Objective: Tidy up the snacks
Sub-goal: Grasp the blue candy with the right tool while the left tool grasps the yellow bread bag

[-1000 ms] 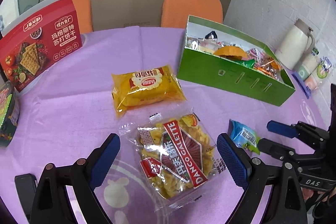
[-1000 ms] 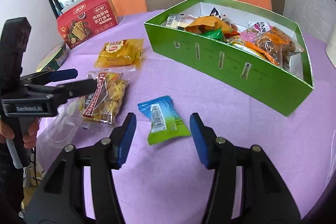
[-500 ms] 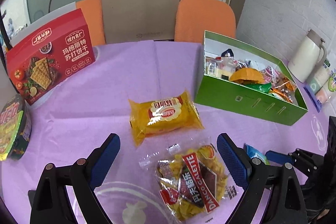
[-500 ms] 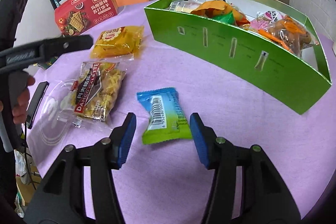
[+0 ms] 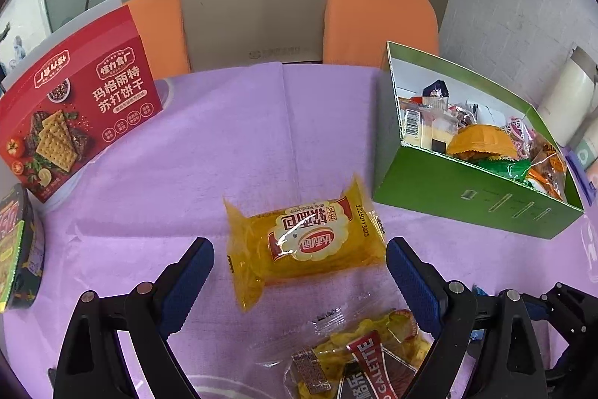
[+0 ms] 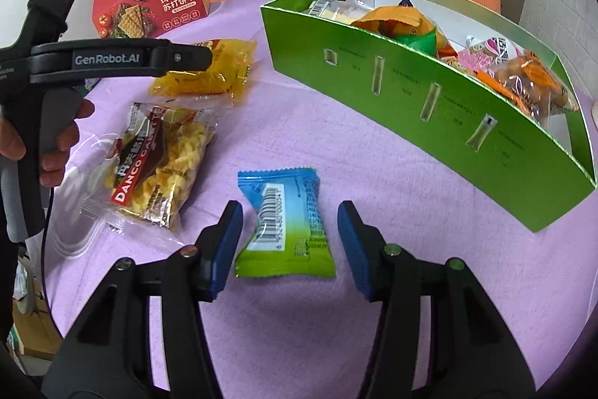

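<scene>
The right gripper is bracketing the blue-green candy packet at lower center with fingers wide, the left gripper likewise wide around the yellow bread pack, risking slippery film sliding out.

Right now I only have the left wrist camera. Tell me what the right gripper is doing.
Observer: The right gripper is open, with one jaw on each side of a blue-and-green packet lying flat on the purple cloth.
Operator: Say which face of the packet is up.
Observer: The barcode side faces up.
Operator: Report what lies nearest to it.
Observer: A clear bag of yellow snacks lies to the packet's left, with a gap between them.
</scene>
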